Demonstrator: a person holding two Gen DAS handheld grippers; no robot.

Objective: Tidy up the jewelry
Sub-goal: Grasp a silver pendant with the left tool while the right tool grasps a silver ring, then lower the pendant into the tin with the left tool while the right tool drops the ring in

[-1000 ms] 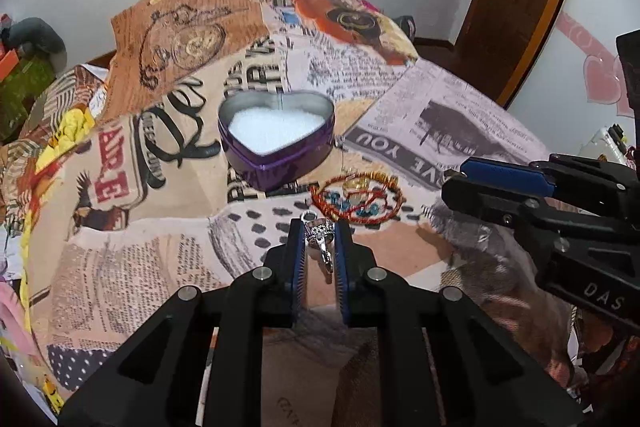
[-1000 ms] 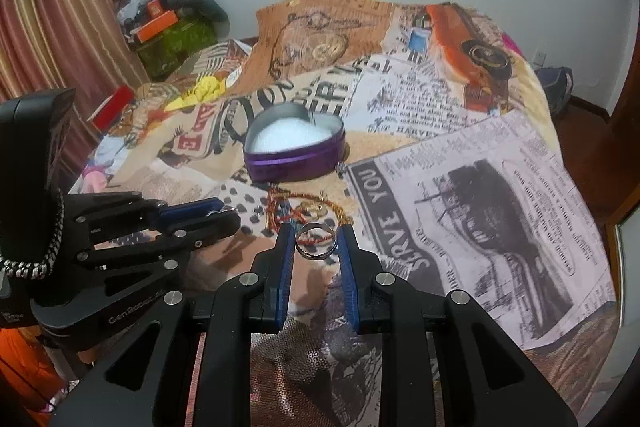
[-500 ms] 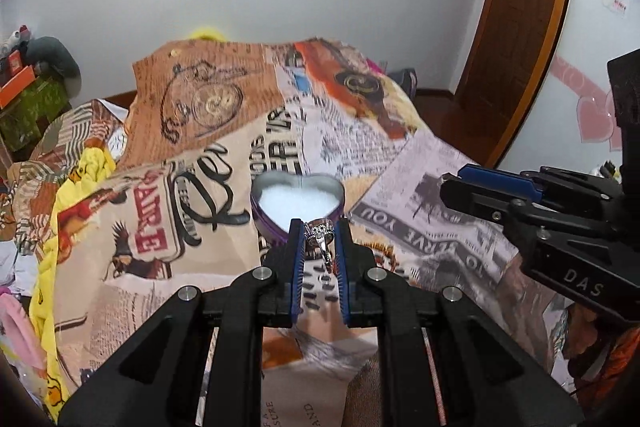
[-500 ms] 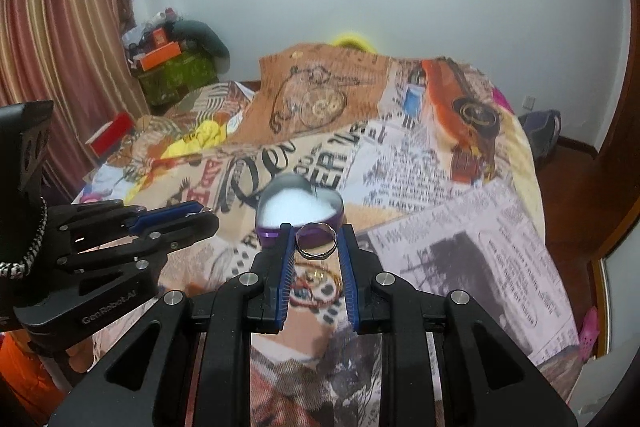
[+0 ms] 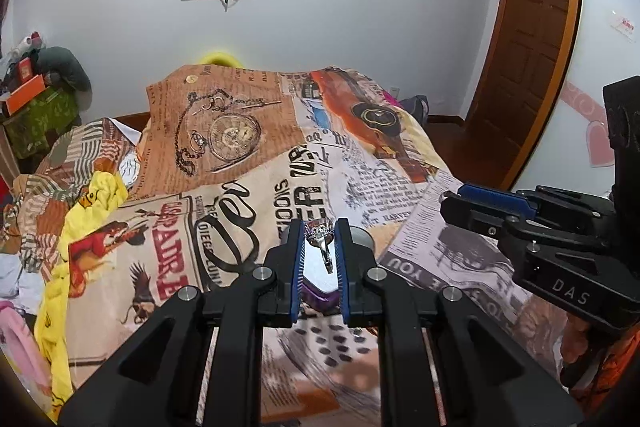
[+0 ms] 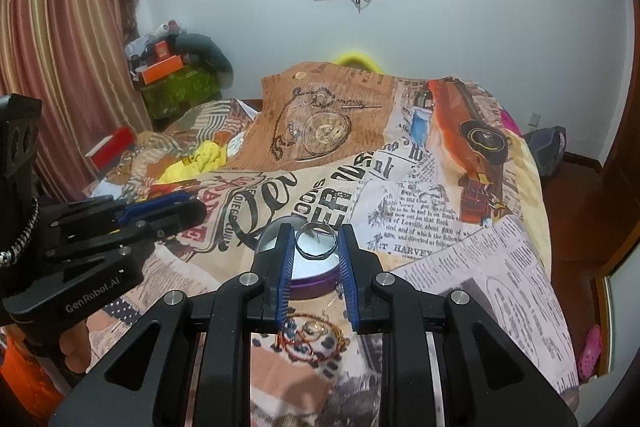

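A: Silver is pinched in both. The left hand-held gripper point(image 5: 319, 239) is closed nearly all the way on a crown-topped ring point(image 5: 320, 231), band hanging down between the blue pads.

B: And the right hand-held gripper point(image 6: 316, 241)?

A: Closed to the width of a plain silver ring point(image 6: 315, 241), gripped across its rim with the hoop facing the camera. That probably keeps it from rolling out.

B: Where do they go?

A: I'd judge into the purple heart-shaped tin point(image 6: 310, 281) on the bed point(image 6: 460, 267). Both rings hang in the air in line with its white-lined inside, so opening the jaws once lower should drop them in.

B: Anything left out?

A: A beaded bracelet point(image 6: 310, 341) lies on the bed beside the tin's near edge, under the right gripper.
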